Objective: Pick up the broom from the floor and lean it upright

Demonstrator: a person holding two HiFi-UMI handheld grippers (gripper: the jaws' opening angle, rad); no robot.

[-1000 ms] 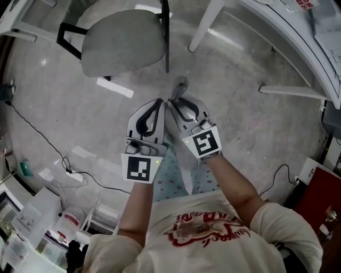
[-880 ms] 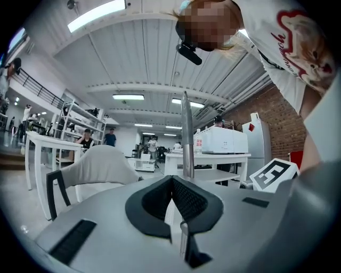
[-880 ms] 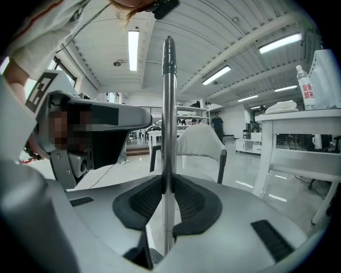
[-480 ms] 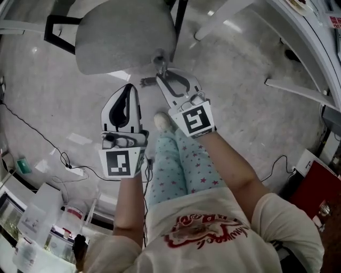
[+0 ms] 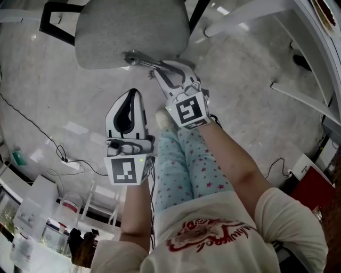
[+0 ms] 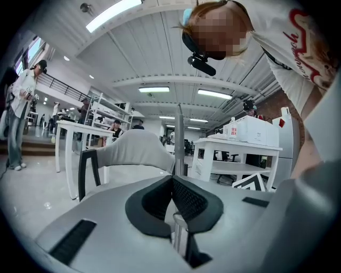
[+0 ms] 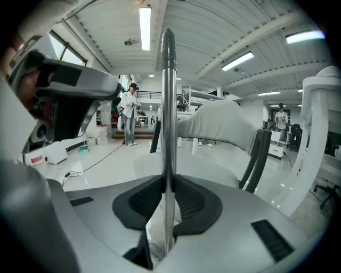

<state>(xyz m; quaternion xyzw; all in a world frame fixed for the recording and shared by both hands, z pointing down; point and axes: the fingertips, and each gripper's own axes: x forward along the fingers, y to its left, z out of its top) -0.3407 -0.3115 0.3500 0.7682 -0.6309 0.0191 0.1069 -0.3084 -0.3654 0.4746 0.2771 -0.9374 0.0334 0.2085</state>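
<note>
The broom shows only as its thin metal handle (image 5: pixel 143 58); its head is out of sight. In the head view my right gripper (image 5: pixel 162 69) is shut on that handle just in front of the grey chair seat (image 5: pixel 130 32), and the handle's free end slants over the seat's front edge. In the right gripper view the handle (image 7: pixel 168 106) stands upright between the pads, its capped top end high in the picture. My left gripper (image 5: pixel 133 91) hangs to the left of it, apart from the handle, jaws shut with nothing in them. In the left gripper view the handle (image 6: pixel 179 138) rises beyond the closed tips.
The grey chair (image 6: pixel 136 152) with a black frame stands right ahead. White table legs (image 5: pixel 240 16) run at the upper right, a cable and power strip (image 5: pixel 69 165) lie at the left, a red cabinet (image 5: pixel 314 186) stands at the right. My leg and foot (image 5: pixel 162 117) are under the grippers.
Both grippers have moved toward the chair. The left one, close against the handle a second ago, now sits apart to its left. The right one still holds the handle, now at the seat's edge.
</note>
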